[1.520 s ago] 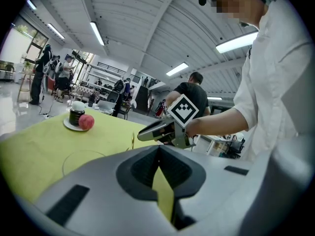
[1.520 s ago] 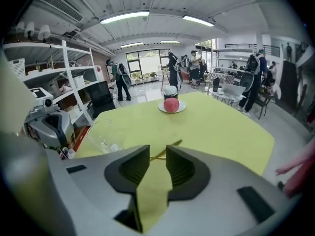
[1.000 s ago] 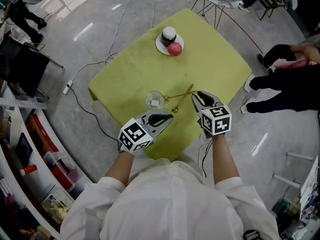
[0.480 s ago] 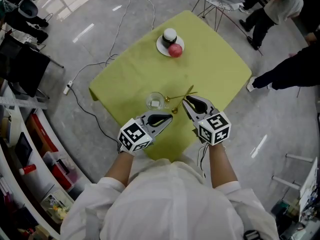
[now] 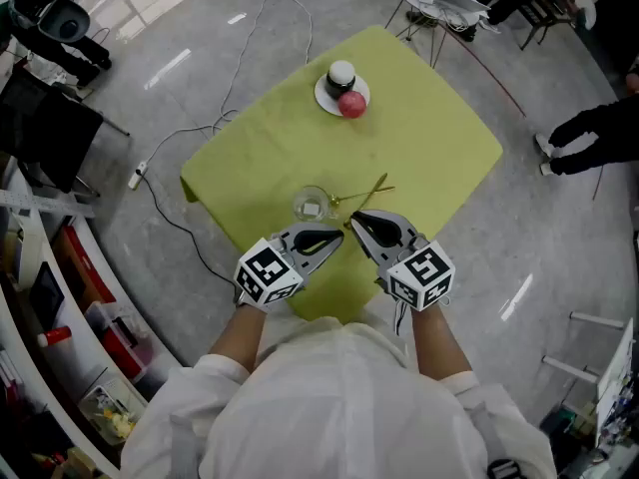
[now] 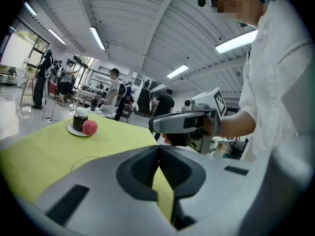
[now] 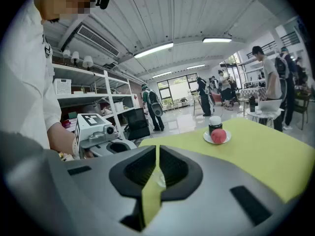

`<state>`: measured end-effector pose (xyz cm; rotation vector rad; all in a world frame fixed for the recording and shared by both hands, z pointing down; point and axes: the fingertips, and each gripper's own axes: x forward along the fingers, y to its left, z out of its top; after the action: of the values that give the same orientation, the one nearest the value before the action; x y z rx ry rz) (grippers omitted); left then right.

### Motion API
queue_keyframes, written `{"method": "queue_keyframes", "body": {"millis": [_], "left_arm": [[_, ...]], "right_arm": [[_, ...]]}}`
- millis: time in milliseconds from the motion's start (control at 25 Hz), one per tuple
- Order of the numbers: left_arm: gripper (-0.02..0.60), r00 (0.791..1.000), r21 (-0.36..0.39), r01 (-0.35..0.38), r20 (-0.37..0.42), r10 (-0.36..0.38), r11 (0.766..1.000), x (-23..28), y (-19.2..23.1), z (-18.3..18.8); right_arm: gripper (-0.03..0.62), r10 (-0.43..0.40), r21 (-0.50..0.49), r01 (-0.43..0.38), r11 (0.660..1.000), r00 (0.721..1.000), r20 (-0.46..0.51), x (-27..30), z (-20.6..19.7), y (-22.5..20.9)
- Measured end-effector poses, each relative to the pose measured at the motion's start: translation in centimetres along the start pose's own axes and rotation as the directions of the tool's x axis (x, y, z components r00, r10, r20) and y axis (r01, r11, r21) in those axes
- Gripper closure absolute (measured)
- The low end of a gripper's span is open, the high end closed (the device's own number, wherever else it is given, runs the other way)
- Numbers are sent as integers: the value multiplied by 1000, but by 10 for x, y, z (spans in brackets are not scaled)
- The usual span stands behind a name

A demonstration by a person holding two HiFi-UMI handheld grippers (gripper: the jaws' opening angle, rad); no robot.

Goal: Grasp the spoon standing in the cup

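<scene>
A clear glass cup (image 5: pixel 311 205) stands on the green tablecloth (image 5: pixel 419 128). Two gold spoons (image 5: pixel 363 194) lie crossed on the cloth just right of the cup, none standing in it. My right gripper (image 5: pixel 351 218) hovers just short of the spoons' near ends; its jaws have just been closing and now meet with nothing between them. My left gripper (image 5: pixel 342 234) is shut and empty, below the cup. In the left gripper view the cup's rim (image 6: pixel 84 162) shows faintly, with the right gripper (image 6: pixel 184 124) ahead.
A white plate (image 5: pixel 328 96) with a dark white-lidded jar (image 5: pixel 341 72) and a red apple (image 5: pixel 351 105) sits at the table's far side. Cables run over the grey floor on the left. Shelves line the left wall. A person's legs (image 5: pixel 589 128) show at right.
My right gripper has drawn left and back toward me, off the spoons, and its jaws went from wide open to closed. The left gripper stayed put. People at right walked away.
</scene>
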<state>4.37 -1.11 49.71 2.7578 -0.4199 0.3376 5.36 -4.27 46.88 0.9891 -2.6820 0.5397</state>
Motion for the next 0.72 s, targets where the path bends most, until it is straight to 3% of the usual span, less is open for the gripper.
{"method": "queue_keyframes", "body": {"millis": [720], "left_arm": [[577,1000,-6,-22,-7,22,1000,-1,-1,-2]], "right_arm": [[591,87,-58,-90,994,995,-52,-3,-15,35]]}}
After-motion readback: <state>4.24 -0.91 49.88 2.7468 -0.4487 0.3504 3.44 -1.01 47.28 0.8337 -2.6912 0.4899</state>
